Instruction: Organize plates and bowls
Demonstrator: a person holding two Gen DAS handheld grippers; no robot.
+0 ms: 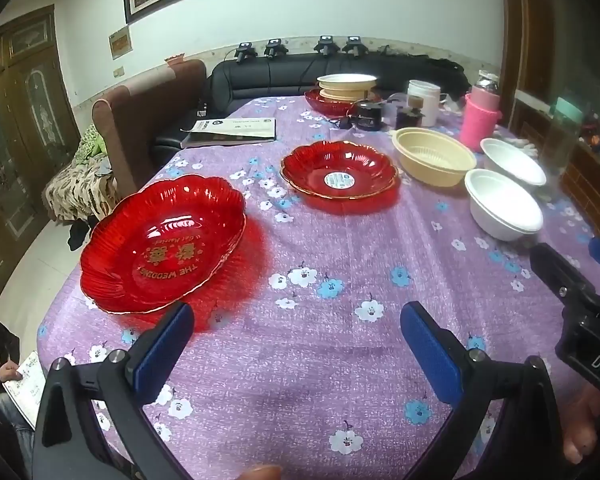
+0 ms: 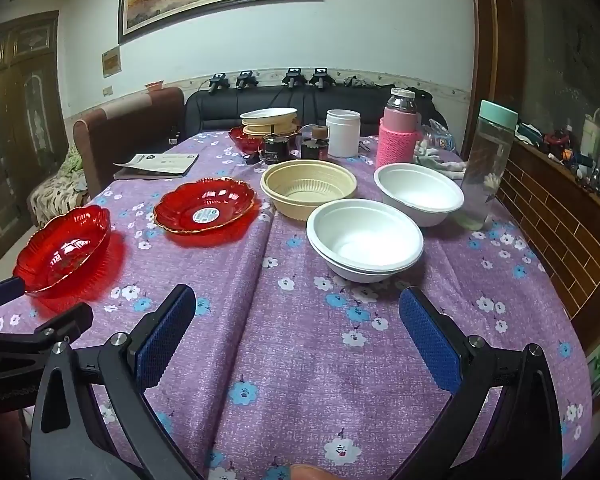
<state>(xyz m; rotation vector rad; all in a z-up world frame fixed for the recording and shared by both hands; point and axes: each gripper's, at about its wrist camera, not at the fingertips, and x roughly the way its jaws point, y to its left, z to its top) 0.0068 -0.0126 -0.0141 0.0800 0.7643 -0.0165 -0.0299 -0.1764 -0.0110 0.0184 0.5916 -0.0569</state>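
Observation:
On the purple flowered tablecloth lie a large red plate with gold lettering (image 1: 162, 246) (image 2: 62, 250), a smaller red plate with a sticker (image 1: 339, 176) (image 2: 205, 210), a beige bowl (image 1: 434, 157) (image 2: 308, 188), a near white bowl (image 1: 503, 204) (image 2: 365, 240) and a far white bowl (image 1: 514, 162) (image 2: 418, 192). A stack of beige and white bowls on a red plate (image 1: 342, 94) (image 2: 266, 126) stands at the far end. My left gripper (image 1: 296, 322) is open and empty, just right of the large red plate. My right gripper (image 2: 296, 308) is open and empty, in front of the near white bowl.
A pink-sleeved bottle (image 2: 396, 136), a clear bottle with a mint lid (image 2: 486, 168), a white jar (image 2: 342, 132) and dark jars (image 2: 276, 148) stand at the far right. A booklet (image 1: 230, 132) lies far left. The table's left edge drops beside the large red plate.

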